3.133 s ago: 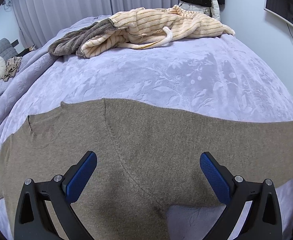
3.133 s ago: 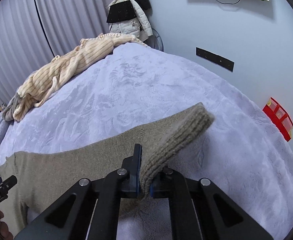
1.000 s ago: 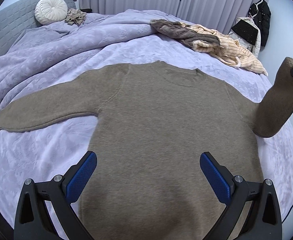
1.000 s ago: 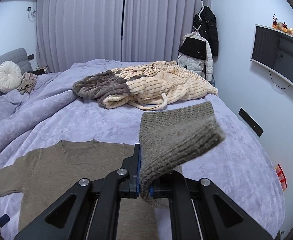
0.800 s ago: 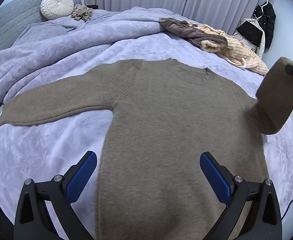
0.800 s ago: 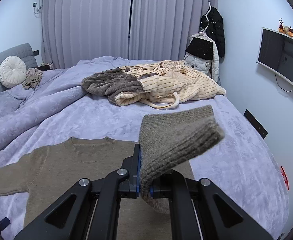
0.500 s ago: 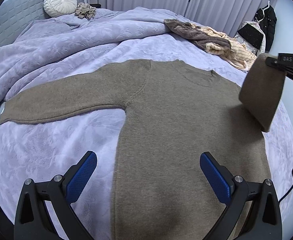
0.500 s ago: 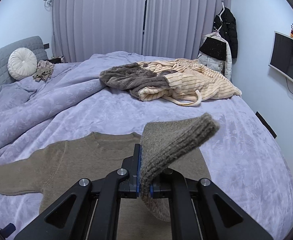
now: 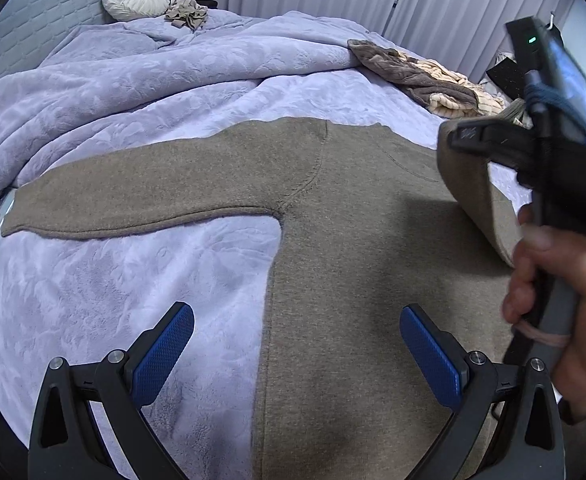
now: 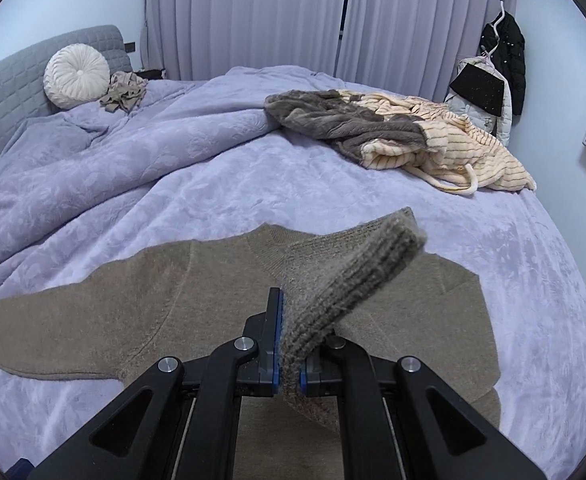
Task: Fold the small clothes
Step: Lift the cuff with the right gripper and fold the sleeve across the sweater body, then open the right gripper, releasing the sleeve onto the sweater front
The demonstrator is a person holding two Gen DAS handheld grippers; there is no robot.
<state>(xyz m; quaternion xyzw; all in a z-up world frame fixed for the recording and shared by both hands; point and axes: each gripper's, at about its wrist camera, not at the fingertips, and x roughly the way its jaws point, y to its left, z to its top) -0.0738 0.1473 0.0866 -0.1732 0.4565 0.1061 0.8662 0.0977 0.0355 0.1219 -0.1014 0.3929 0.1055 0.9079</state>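
Observation:
A brown knit sweater [image 9: 353, 264] [image 10: 141, 308] lies flat on the lilac bed, one sleeve [image 9: 141, 200] stretched out to the left. My right gripper [image 10: 289, 344] is shut on the cuff of the other sleeve [image 10: 353, 268], lifted and carried over the sweater's chest. In the left wrist view that gripper [image 9: 473, 136] and a hand [image 9: 565, 280] holding it show at the right, with the raised sleeve [image 9: 477, 192] hanging from it. My left gripper [image 9: 293, 344] hovers open above the sweater's lower left side, nothing between its blue pads [image 9: 165, 352].
A pile of brown plush and cream striped clothes [image 10: 393, 136] lies at the far right of the bed. A round white cushion [image 10: 77, 76] and a crumpled beige cloth [image 10: 125, 92] sit by the grey headboard. The blanket [image 10: 93, 184] bunches at the left. Jackets [image 10: 493, 68] hang by the curtains.
My right gripper carried the sleeve cuff leftward and lower, over the sweater's body. The left gripper drifted sideways, so the sweater sits further right in its view.

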